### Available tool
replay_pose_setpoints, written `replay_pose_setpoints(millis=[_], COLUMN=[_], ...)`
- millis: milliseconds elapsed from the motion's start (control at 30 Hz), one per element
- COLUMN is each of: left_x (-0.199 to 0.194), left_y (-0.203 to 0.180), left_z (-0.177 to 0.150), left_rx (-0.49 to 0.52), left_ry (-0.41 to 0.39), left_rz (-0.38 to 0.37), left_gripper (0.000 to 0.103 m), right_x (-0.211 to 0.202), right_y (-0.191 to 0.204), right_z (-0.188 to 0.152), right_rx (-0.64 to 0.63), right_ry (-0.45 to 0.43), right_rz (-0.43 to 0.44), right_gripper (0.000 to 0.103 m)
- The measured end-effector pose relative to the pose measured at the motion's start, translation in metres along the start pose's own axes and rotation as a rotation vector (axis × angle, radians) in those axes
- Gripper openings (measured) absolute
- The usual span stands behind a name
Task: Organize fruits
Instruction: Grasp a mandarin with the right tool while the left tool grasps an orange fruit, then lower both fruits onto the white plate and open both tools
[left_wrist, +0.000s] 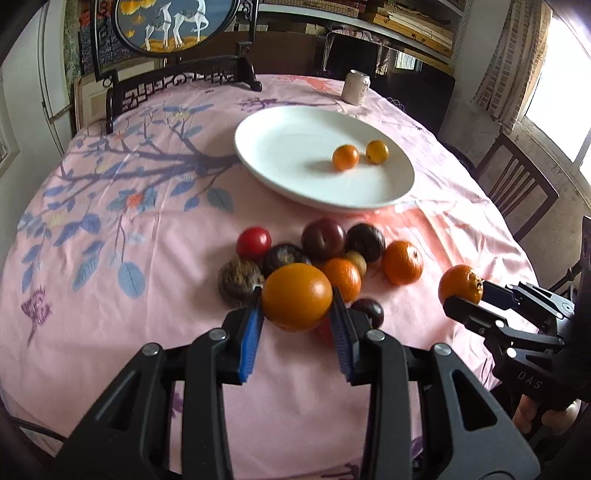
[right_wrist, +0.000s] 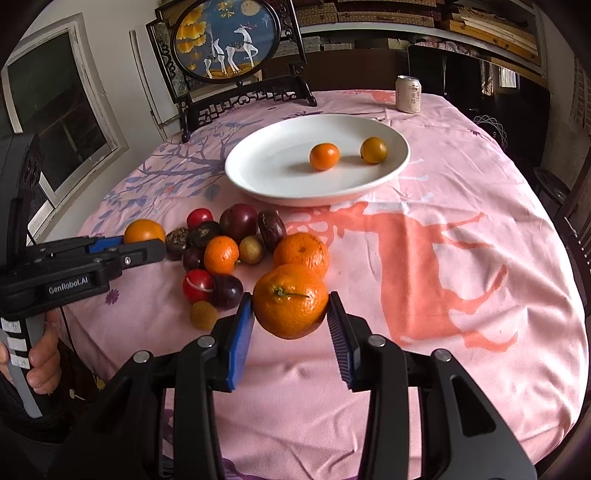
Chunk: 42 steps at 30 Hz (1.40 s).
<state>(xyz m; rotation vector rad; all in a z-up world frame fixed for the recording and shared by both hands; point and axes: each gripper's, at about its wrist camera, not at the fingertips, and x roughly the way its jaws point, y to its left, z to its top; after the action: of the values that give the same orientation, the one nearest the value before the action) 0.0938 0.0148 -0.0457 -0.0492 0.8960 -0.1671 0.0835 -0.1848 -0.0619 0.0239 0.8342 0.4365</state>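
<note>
Here the right gripper (right_wrist: 290, 314) clamps a mandarin (right_wrist: 290, 300), stem facing the camera.

Glossy white ceramic plate (right_wrist: 258, 155); wrinkled pink cloth (right_wrist: 461, 177); matt black plastic gripper (right_wrist: 290, 314).

Two wrist fisheyes, low over the bench's near edge, facing its far edge.

Each looks close along its own gripper; the left view (left_wrist: 295, 314) sits left of the right view (right_wrist: 290, 317). Both share the white plate (left_wrist: 280, 177) (right_wrist: 258, 184) and the fruit pile.
</note>
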Motion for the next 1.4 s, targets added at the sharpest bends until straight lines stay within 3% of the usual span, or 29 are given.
replay_pose_setpoints(millis=[167, 233, 300, 400, 667, 733, 867, 967, 1067, 1100, 1133, 1167, 1200, 1300, 1400], left_x=[0.027, 0.051, 0.076, 0.117, 0.193, 0.194, 0.161, 0.112, 0.060, 0.045, 0.034, 0.025, 0.017, 0.005, 0.001], left_y=[0.004, 0.006, 0.004, 0.005, 0.014, 0.014, 0.014, 0.016, 0.015, 0.014, 0.015, 0.016, 0.018, 0.028, 0.035], left_z=[0.083, 0.116, 0.143, 0.172, 0.203, 0.207, 0.212, 0.203, 0.172, 0.156, 0.139, 0.120, 0.101, 0.050, 0.014], left_rx=[0.013, -0.009, -0.002, -0.025, -0.076, -0.083, -0.075, -0.070, -0.046, -0.035, -0.035, -0.044, -0.056, -0.093, -0.099], left_ry=[0.024, 0.056, 0.063, 0.101, 0.203, 0.205, 0.128, 0.049, -0.034, -0.056, -0.069, -0.080, -0.087, -0.088, -0.082], left_rz=[0.000, -0.010, 0.030, 0.045, 0.057, 0.054, 0.052, 0.030, 0.057, 0.072, 0.094, 0.104, 0.091, 0.053, 0.098], left_gripper=[0.036, 0.036, 0.036, 0.036, 0.036, 0.038, 0.056, 0.063, 0.075, 0.078, 0.083, 0.083, 0.083, 0.083, 0.083], right_x=[0.010, 0.028, 0.053, 0.097, 0.173, 0.177, 0.151, 0.101, 0.046, 0.030, 0.017, 0.008, 0.001, -0.007, -0.008], right_y=[-0.011, -0.017, -0.026, -0.045, -0.063, -0.064, -0.061, -0.051, -0.039, -0.037, -0.034, -0.031, -0.028, -0.021, -0.016], right_z=[0.066, 0.097, 0.125, 0.160, 0.192, 0.193, 0.197, 0.194, 0.168, 0.153, 0.134, 0.114, 0.094, 0.045, 0.022], right_rx=[-0.054, -0.081, -0.083, -0.069, -0.071, -0.076, -0.086, -0.112, -0.111, -0.099, -0.082, -0.066, -0.052, -0.031, -0.013], right_ry=[-0.052, -0.066, -0.058, -0.025, 0.110, 0.119, 0.062, -0.016, -0.072, -0.084, -0.094, -0.104, -0.111, -0.095, -0.057], right_rz=[0.002, -0.061, -0.128, -0.082, -0.073, -0.081, -0.113, -0.115, -0.127, -0.109, -0.085, -0.068, -0.062, -0.086, -0.102], right_gripper=[0.041, 0.041, 0.040, 0.040, 0.040, 0.041, 0.056, 0.059, 0.061, 0.065, 0.075, 0.084, 0.087, 0.087, 0.087])
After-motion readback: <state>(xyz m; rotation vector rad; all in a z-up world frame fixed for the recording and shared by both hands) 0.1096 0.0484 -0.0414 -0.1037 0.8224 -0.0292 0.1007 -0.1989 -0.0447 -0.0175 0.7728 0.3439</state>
